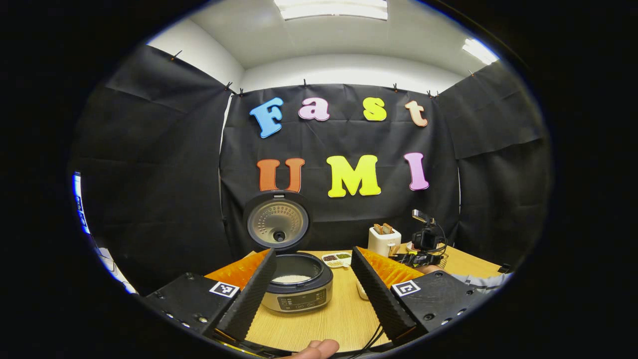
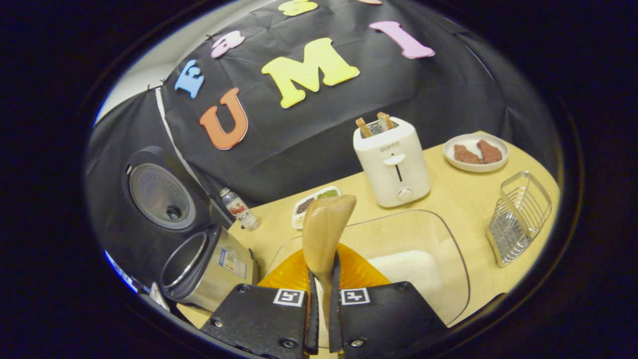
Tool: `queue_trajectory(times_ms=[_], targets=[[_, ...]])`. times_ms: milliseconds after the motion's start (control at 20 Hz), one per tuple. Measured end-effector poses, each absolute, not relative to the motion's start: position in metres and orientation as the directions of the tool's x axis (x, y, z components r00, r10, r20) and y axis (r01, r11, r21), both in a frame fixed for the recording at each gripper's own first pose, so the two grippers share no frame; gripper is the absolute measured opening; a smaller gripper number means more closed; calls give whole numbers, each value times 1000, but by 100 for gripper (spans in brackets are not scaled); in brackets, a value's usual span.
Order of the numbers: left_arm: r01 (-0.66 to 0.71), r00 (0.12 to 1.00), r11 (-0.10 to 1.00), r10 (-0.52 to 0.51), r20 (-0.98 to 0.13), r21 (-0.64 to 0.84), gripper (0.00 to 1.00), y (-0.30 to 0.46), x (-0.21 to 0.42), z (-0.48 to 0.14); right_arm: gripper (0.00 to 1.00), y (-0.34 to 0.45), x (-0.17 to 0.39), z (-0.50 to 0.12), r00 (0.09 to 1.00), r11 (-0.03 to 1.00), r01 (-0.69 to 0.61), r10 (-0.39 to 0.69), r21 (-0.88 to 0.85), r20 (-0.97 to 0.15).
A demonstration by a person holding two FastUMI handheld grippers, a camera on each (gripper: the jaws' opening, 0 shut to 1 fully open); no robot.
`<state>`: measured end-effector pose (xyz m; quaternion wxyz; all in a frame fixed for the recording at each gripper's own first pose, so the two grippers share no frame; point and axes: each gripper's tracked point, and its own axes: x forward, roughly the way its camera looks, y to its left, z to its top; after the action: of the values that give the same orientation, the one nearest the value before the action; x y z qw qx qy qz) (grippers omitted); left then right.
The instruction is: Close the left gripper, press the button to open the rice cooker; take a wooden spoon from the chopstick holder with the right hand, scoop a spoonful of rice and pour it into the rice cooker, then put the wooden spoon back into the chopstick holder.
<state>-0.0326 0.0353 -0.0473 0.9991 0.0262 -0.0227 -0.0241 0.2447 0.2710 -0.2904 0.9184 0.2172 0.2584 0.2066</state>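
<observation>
Rice cooker (image 2: 209,264) sat at left, lid up. Right gripper (image 2: 323,319) was clamped on wooden spoon (image 2: 324,234), bowl up over clear rice container (image 2: 448,249); wire chopstick holder (image 2: 518,219) far right. Left gripper (image 1: 313,279) jaws apart, facing the cooker.

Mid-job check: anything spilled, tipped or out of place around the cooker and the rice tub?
Nothing stands out. The rice cooker stands upright with its lid up, the rice lies inside the clear tub, and the right gripper holds the wooden spoon above it. No spilled grains show.
</observation>
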Motion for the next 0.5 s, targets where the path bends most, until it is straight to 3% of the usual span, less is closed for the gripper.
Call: queue_trajectory(times_ms=[250,500], targets=[[50,998,998,-52,44,45,96,37,-33,-47,11,276,249,-292,719,699,-235,593,675,-364],[34,999,998,-36,37,46,96,39,-33,-46,9,263,247,-266,745,671,-256,596,696,-300]])
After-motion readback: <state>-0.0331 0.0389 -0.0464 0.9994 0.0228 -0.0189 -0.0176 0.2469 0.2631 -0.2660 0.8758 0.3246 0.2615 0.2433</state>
